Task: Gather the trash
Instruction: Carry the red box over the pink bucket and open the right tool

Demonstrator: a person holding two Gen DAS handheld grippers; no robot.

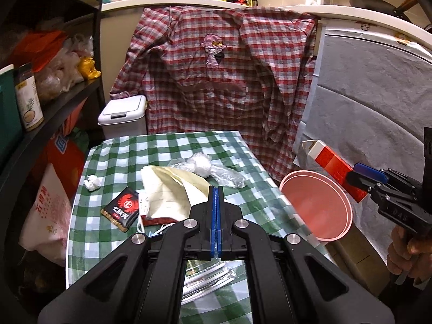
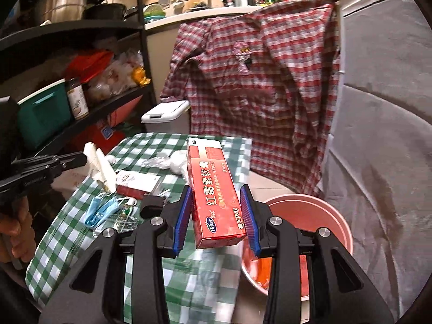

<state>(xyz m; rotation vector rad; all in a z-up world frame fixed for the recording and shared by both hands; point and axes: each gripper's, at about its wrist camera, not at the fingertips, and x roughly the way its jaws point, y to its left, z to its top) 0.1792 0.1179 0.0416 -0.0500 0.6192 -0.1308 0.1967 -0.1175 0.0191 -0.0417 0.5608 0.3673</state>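
Red cardboard ointment box (image 2: 216,194), long axis upright, sat clenched in the right tongs (image 2: 216,216) beside the pink plastic bucket (image 2: 310,216) off the counter's (image 2: 67,243) right edge; left tongs (image 1: 216,221) gripped cream paper (image 1: 167,189).

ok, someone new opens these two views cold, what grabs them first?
Probably the red box, clamped in the right gripper beside the pink bin off the table's edge. Behind it, a red plaid shirt hangs over the counter. Litter is scattered on the green checked tablecloth, with the left gripper shut above it.
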